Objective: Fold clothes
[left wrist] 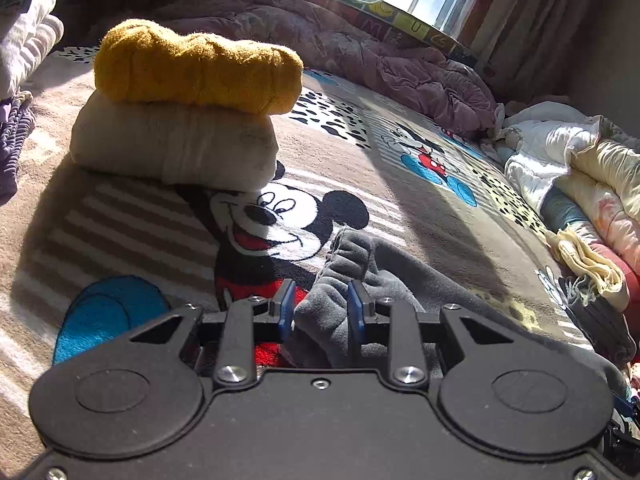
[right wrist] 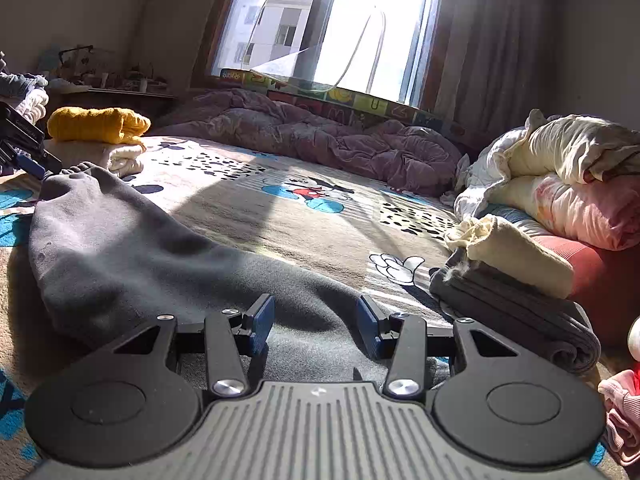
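A grey fleece garment (left wrist: 352,256) lies stretched across the cartoon-mouse blanket (left wrist: 120,216). My left gripper (left wrist: 321,286) is shut on a bunched end of it, the cloth squeezed between the blue pads. In the right wrist view the same grey garment (right wrist: 140,256) runs from the left gripper's blue fingertip (right wrist: 31,167) at the far left down to my right gripper (right wrist: 315,302). The right gripper hovers open just over the near end, its pads apart and not pressing the cloth. A folded mustard item (left wrist: 196,68) sits on a folded cream one (left wrist: 176,148) behind.
A rumpled purple quilt (right wrist: 320,140) lies along the window side. Piled bedding (right wrist: 560,176) and a folded dark grey and cream stack (right wrist: 512,300) crowd the right. Pink cloth (right wrist: 620,408) sits at the lower right, more clothes (left wrist: 24,40) at the far left.
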Demonstrator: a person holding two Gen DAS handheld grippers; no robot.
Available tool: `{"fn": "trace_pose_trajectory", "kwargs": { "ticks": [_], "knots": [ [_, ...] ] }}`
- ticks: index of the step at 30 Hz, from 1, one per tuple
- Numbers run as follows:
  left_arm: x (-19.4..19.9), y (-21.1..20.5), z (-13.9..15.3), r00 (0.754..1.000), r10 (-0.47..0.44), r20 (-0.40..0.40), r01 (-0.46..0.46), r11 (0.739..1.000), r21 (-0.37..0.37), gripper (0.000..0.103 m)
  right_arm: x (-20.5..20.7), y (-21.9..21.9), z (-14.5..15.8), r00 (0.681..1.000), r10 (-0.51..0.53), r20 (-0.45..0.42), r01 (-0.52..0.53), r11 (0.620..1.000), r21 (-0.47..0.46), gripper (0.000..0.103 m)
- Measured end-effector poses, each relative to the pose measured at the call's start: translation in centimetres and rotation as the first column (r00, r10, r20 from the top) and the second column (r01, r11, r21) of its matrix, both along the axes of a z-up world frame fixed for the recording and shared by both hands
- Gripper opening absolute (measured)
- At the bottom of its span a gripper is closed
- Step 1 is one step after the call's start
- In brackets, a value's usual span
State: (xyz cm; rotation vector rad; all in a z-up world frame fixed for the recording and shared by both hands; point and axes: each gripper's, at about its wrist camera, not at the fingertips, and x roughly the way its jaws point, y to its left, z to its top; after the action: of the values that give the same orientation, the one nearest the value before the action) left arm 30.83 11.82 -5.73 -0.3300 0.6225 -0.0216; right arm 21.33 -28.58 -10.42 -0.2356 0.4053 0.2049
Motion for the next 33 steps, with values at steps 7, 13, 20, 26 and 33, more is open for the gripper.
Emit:
{"fn": "trace_pose_trajectory", "kwargs": {
  "ticks": [7,13,20,26,33],
  "knots": [
    [1.2,-2.2,-1.8,0.995,-0.081,-0.05,0.091,0.963,0.253,0.037,0.7,-1.7,-1.1,0.992,-0.084,-0.097,0.093,0.992,0.091,0.045],
    [-3.1,-4.0,1.9,0.984,-0.103,0.149,0.047,0.938,0.343,0.042,0.6,-2.0,-0.9,0.993,-0.078,-0.09,0.088,0.989,0.116,0.045],
    [-1.0,-9.4,-4.5,0.965,-0.262,-0.036,0.252,0.873,0.417,0.052,1.0,-2.5,-0.2,0.996,-0.022,-0.085,0.041,0.974,0.223,0.053],
    [-5.7,-12.1,-0.8,0.948,-0.303,0.093,0.233,0.866,0.443,0.042,2.0,-4.2,-0.8,0.989,-0.063,-0.134,0.101,0.949,0.298,0.047],
    [-6.7,-18.8,-4.4,0.894,-0.445,-0.048,0.435,0.839,0.326,0.046,1.5,-4.3,-0.6,0.991,-0.031,-0.13,0.07,0.946,0.315,0.054]
  ]
}}
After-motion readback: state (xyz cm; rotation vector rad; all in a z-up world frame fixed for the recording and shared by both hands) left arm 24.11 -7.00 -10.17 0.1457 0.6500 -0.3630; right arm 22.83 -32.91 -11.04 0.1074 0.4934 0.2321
